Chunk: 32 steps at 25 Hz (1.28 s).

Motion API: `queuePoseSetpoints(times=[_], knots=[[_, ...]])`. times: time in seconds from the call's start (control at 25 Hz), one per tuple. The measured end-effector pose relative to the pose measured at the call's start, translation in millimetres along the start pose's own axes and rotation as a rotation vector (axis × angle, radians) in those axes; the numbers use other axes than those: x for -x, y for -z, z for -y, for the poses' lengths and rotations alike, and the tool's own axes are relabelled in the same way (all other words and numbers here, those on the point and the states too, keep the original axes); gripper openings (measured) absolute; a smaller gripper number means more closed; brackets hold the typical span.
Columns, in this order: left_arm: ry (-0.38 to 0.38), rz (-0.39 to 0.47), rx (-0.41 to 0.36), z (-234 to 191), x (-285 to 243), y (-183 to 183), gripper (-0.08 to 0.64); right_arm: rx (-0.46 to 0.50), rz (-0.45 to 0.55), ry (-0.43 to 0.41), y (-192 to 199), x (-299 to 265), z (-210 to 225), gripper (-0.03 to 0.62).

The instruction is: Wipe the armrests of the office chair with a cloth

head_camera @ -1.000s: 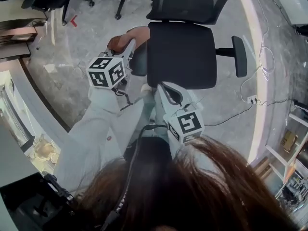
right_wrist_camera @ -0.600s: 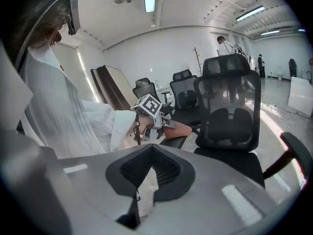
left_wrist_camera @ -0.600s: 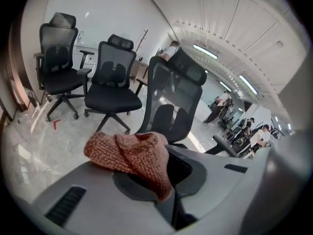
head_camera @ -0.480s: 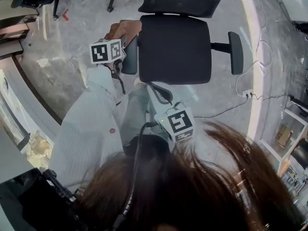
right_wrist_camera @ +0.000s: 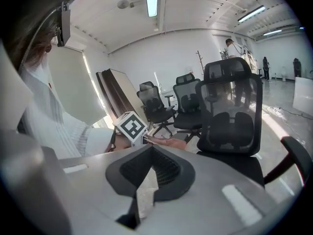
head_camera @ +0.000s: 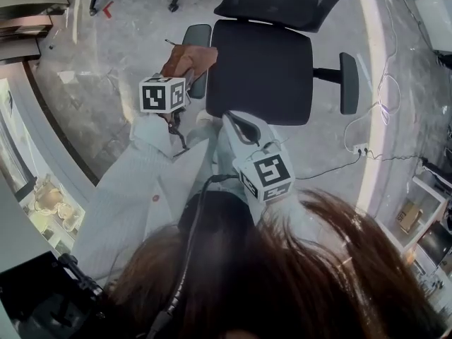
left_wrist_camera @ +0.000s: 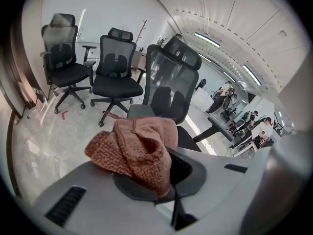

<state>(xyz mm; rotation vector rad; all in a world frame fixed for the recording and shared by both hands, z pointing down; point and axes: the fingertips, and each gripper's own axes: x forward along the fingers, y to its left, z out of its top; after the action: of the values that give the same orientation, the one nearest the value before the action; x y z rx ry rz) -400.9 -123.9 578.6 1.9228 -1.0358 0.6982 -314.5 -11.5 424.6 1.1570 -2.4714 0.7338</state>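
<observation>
Left hand-held gripper (left_wrist_camera: 168, 180): jaws clamped on the rust-coloured cloth (left_wrist_camera: 134, 151), held over the office chair (head_camera: 258, 69) armrest (head_camera: 197, 37) on the person's left. Right hand-held gripper (right_wrist_camera: 151, 173): jaws together, nothing between them, just before the seat's front edge.

Ahead of me a spare black mesh office chair with a headrest (left_wrist_camera: 116, 67) stands on the grey marbled floor (left_wrist_camera: 46, 143). A second black mesh chair (left_wrist_camera: 62, 58) stands just left of it. A small red floor mark (left_wrist_camera: 63, 113) lies to its front left, a thin bare coat stand (left_wrist_camera: 144, 28) rises behind it, and people (left_wrist_camera: 221, 94) stand far off to its right.
</observation>
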Motion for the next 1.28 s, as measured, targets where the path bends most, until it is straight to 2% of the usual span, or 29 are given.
queuePoseSetpoints(times=[0.4,0.52,0.8,0.96,1.16,1.28], knots=[[0.018,0.015,0.038,24.1,28.4,53.0,0.032,0.023,0.004,-0.044,-6.0,-10.0,6.5,0.002],[0.02,0.032,0.037,26.2,30.2,53.4,0.032,0.033,-0.008,-0.058,-2.8,-9.9,2.8,0.002],[0.024,0.048,-0.027,17.8,11.2,9.3,0.032,0.02,-0.036,-0.051,10.8,-4.4,-4.3,0.002],[0.011,0.067,-0.069,4.8,2.2,-29.2,0.032,0.007,-0.046,-0.027,14.4,2.1,-9.5,0.002],[-0.017,0.09,-0.039,-28.0,-54.0,-87.4,0.031,-0.051,-0.049,0.034,15.4,-19.2,34.4,0.002],[-0.036,0.083,-0.03,-38.0,-81.6,-109.4,0.032,-0.085,-0.056,0.059,14.0,-25.0,59.7,0.002]])
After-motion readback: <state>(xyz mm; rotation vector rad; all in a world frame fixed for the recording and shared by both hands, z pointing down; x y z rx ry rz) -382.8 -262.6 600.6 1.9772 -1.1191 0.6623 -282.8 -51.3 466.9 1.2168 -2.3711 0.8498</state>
